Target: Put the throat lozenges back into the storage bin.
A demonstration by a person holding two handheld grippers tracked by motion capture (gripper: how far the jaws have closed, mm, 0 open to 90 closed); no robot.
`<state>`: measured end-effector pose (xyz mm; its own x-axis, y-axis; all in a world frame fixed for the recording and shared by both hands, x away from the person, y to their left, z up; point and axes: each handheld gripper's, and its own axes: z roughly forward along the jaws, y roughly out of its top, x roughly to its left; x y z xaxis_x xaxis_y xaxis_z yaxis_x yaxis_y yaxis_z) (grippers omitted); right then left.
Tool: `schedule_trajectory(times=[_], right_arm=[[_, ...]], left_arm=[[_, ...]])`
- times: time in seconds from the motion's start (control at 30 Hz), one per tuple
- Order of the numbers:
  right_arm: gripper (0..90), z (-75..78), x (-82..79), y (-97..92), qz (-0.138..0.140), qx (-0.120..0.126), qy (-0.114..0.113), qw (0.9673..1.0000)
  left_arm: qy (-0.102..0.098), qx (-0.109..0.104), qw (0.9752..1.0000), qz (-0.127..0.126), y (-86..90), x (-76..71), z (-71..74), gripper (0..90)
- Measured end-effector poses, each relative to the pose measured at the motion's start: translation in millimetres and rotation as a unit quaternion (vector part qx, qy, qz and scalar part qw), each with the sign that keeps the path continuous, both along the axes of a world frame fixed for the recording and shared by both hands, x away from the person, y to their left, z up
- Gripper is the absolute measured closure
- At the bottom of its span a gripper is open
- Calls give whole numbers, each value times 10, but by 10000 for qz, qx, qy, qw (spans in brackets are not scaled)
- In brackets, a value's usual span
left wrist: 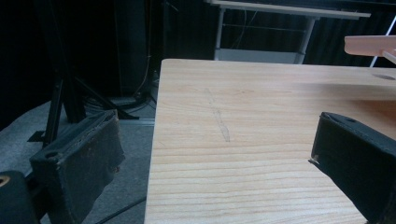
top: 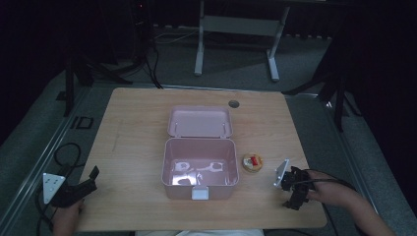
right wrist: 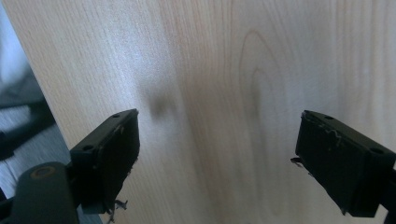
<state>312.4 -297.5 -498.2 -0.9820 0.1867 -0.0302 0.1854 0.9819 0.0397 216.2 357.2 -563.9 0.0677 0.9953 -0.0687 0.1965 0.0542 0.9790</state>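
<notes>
An open pink box (top: 200, 169) stands mid-table, its lid (top: 200, 121) tipped back and its inside bare apart from glare. Just right of it lies a small round tan object (top: 252, 162) with a red piece on top. My left gripper (top: 87, 183) rests at the table's front-left corner, open, with nothing between its jaws. In the left gripper view, the left gripper (left wrist: 215, 154) faces bare wood, with the pink lid (left wrist: 371, 44) at the upper right. My right gripper (top: 295, 199) hovers at the front right, open and tilted down. In the right gripper view, the right gripper (right wrist: 217, 149) is empty over bare wood.
The wooden table (top: 137, 123) has a round cable hole (top: 233, 103) behind the box. Black stands (top: 78, 73) and cables sit off the left edge. A grey desk frame (top: 236, 29) stands behind. The table's left edge (left wrist: 154, 140) drops to grey floor.
</notes>
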Motion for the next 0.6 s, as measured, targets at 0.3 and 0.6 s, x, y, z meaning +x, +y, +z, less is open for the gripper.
schedule_trajectory(times=[0.3, 0.6], right_arm=[[133, 166, 2, 291, 542, -449, 630, 9955], [156, 325, 59, 508, 970, -413, 704, 9919]], left_arm=[[19, -17, 10000, -24, 3, 6, 1, 25], [14, -12, 10000, -45, 4, 4, 1, 25]])
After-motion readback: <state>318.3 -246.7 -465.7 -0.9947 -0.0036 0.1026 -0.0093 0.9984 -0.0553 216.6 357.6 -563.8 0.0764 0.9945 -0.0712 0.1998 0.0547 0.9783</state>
